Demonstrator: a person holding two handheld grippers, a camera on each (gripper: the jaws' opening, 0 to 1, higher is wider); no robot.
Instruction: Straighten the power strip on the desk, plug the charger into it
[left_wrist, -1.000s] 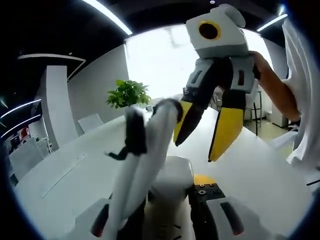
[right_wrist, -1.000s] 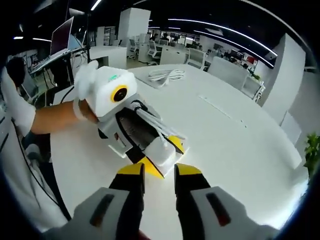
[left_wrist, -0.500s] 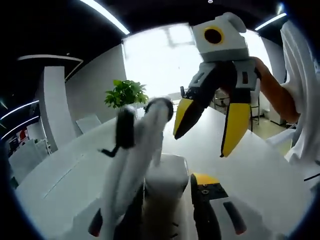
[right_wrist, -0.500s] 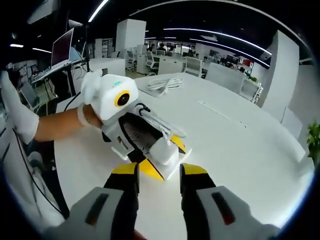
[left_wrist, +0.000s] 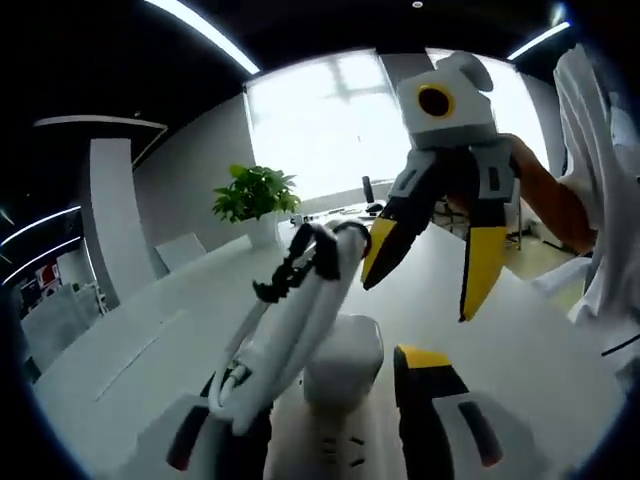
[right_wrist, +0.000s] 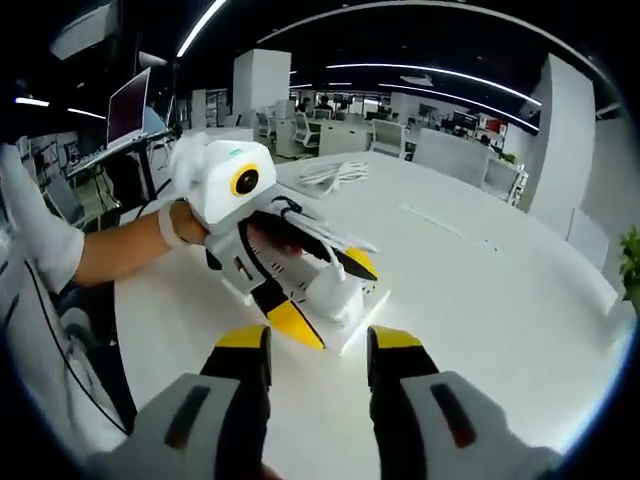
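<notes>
While hanging over the near table edge, right claw (right_wrist: 320, 345): jaws apart, nothing between the yellow tips; in the left gripper view it hangs above the table, tips pointing down, equally parted.
Left claw (right_wrist: 328, 293): just beyond the right claw's tips, tilted down toward the table, jaws clamped on the charger from either side.
Charger (right_wrist: 340, 300): white block, held between the left claw's yellow tips, low over the table and nearer its near edge than its far one.
Cable bundle (left_wrist: 300, 300): white lead folded into a long hank, bound near its top by a black tie; it runs up along the left claw's left jaw beside the charger.
Power strip (right_wrist: 368, 318): flat white slab lying on the table directly beneath the charger; whether the two touch cannot be told.
Table (right_wrist: 480, 290): broad white top.
Hand (right_wrist: 185, 160): white-gloved, gripping the left claw's body, bare forearm reaching in over the table's left edge.
Loose cable (right_wrist: 335, 172): white coil lying toward the far left corner of the table, well apart from the charger.
Plant (left_wrist: 255, 192): green, potted, at the table's far end in the left gripper view.
</notes>
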